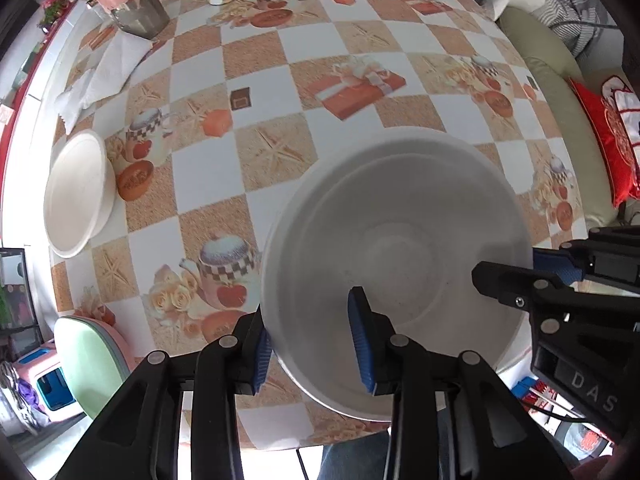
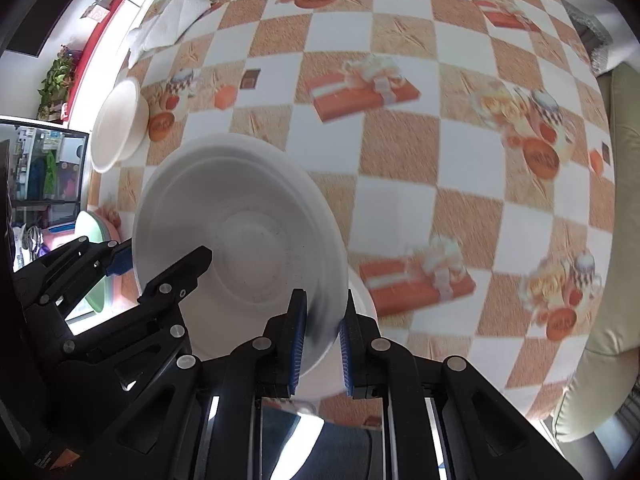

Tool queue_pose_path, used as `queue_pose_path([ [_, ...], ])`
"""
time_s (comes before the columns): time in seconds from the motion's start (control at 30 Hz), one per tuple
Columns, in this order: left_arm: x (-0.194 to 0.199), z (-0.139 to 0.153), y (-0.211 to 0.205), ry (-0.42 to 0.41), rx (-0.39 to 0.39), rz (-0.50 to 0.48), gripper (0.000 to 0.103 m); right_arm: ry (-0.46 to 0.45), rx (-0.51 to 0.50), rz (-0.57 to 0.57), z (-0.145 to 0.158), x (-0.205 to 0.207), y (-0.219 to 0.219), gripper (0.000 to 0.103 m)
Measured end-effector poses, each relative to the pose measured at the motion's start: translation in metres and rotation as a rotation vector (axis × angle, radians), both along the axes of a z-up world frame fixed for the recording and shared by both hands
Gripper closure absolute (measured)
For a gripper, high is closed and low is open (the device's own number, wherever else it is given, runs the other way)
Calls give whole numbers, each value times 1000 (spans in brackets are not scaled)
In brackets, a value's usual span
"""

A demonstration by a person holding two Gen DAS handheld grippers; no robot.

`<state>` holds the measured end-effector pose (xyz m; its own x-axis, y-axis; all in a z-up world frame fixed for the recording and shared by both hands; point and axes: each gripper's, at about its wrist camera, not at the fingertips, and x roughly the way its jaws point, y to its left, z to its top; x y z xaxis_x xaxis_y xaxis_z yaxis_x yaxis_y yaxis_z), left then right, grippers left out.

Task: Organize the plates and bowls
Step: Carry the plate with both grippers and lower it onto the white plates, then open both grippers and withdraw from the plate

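A: State of the right gripper [image 2: 322, 350]?
B: Clamped on the near rim of the white bowl [image 2: 240, 224].
A: And the left gripper [image 1: 314, 342]?
B: Its jaws straddle the bowl's opposite rim, pads not pressing.
A: Beyond them?
B: A second bowl [image 1: 78, 192] sits far left on the checkered tablecloth [image 1: 280, 64].

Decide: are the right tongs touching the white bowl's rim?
Touching. The right wrist view shows the right tongs with both blue pads pinching the white bowl at its rim.
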<state>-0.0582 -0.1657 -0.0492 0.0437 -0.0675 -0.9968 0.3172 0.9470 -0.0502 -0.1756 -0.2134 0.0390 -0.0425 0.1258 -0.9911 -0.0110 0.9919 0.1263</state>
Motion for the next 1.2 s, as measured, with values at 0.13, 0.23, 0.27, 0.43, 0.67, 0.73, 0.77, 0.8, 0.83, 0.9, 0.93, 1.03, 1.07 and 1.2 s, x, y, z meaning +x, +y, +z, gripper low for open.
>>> queue_pose_path([
  [0.13,-14,-13,-11,53,4,-59,65,41,-13,-27,-10,-22,-7,86],
  [0.23,-18,-19,-15,80,-3,-68,65,65,-21,-53,-17,-34,-14,86],
  [0.27,-18,-19,-16,77,-1,-70,65,69,-25,-59,-19,-36,-15,86],
  [0.43,-19,-19,-17,70,10,-74,53,66,-41,-74,-25,-39,-16,86],
  [0.67,-18,-13,-7,42,24,-35,26,77,-73,-82,-29,-39,-13,71],
  [0.73,-18,-12,-2,45,18,-20,24,71,-107,-92,-28,-38,-15,42],
  [0.77,-18,-13,0,49,17,-10,24,62,-116,-94,-26,-38,-16,33],
  [0.8,-18,-13,3,52,16,-1,24,52,-114,-95,-25,-37,-18,33],
  [0.83,-18,-13,4,54,15,7,24,48,-112,-99,-23,-36,-19,33],
  [0.9,-19,-13,9,54,17,20,24,42,-131,-112,-22,-35,-21,26],
  [0.93,-19,-13,11,55,19,26,24,32,-143,-118,-20,-35,-21,16],
  [1.03,-19,-13,14,56,17,38,24,10,-159,-99,-15,-33,-19,15],
  [1.07,-19,-12,15,53,17,39,24,6,-164,-91,-14,-32,-16,15],
  [1.2,-19,-9,18,41,12,47,24,-9,-165,-64,-10,-31,-3,15],
])
